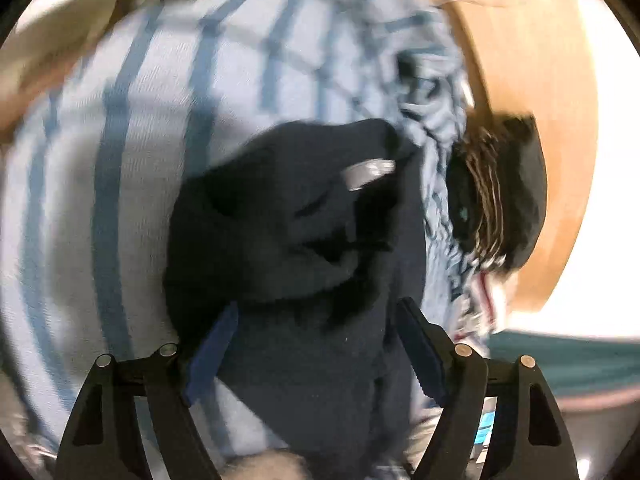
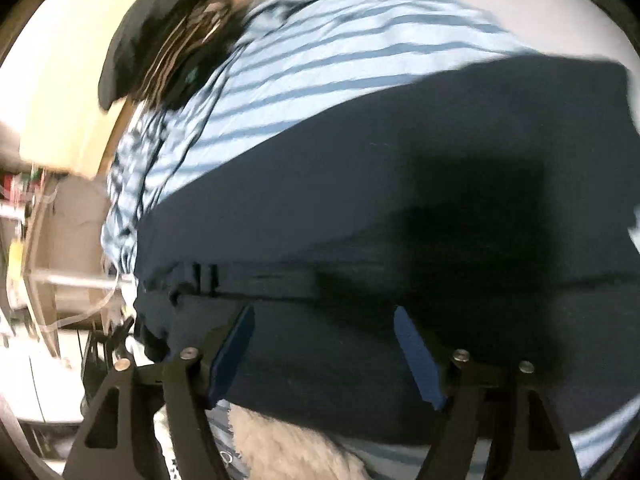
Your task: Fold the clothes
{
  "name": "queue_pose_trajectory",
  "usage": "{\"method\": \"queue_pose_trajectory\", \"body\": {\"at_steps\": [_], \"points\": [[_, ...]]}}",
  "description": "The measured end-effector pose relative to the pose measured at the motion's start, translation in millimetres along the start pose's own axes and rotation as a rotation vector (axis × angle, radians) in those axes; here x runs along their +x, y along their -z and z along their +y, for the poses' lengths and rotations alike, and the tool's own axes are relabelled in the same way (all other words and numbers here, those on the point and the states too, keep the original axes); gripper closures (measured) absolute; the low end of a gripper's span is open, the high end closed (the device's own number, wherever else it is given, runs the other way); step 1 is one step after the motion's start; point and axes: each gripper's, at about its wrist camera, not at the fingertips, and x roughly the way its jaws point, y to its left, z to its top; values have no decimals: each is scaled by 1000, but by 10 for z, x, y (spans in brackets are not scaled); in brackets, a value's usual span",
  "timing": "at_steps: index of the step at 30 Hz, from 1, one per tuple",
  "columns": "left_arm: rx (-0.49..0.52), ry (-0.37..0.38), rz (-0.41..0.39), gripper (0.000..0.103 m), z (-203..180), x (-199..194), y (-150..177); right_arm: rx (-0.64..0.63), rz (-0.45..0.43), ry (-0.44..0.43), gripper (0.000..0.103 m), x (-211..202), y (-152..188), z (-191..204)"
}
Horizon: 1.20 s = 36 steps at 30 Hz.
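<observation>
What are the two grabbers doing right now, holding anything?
Left gripper: open, fingers spread over the dark navy garment, not gripping it.
Right gripper: open above the same garment, nothing held.

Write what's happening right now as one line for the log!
step: folding | left hand-held gripper: open over dark garment | right hand-held gripper: open over same garment | underneath: blue striped cloth
</observation>
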Motion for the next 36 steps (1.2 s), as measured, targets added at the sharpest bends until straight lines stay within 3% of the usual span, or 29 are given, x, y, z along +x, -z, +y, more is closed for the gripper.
{"method": "queue_pose_trajectory", "body": {"at_steps": [1,3,4,5,8,10,12,14,18,21,23,26,29,31,36], "points": [[65,-18,2,27,-108,-21,30,19,-10,9,26,-66,20,-64],[187,-46,16,47,-341,-43,100,47,-23,28,26,-165,36,-159],[213,-55,20,65,-416,-39,120,53,-23,38,26,-170,32,-188],[229,-70,29,74,-488,-5,112,59,-16,44,26,-153,26,-207],[239,-131,60,87,-546,140,46,74,13,46,26,-72,13,-227],[223,-154,85,90,-503,225,-29,32,31,15,33,-14,-2,-117],[138,-91,76,90,-352,140,-90,-112,50,-50,46,29,-37,212],[83,-44,72,90,-220,54,-126,-334,65,-111,52,97,-37,762],[46,11,77,90,-4,-107,-139,-805,177,-182,58,505,239,2000],[58,-65,88,90,23,-20,-261,-1050,318,-163,64,1002,550,2591],[19,-77,78,90,127,44,-352,-1150,362,-61,67,1380,692,2845],[-75,-46,77,99,353,99,-471,-1074,344,38,74,1791,543,2922],[-113,-10,83,99,458,116,-501,-881,382,-36,78,1931,266,2826],[-92,-15,83,99,448,115,-495,-829,389,-68,78,1922,173,2785],[-109,27,89,100,377,-18,-464,-834,354,-122,73,1673,135,2863]]}}
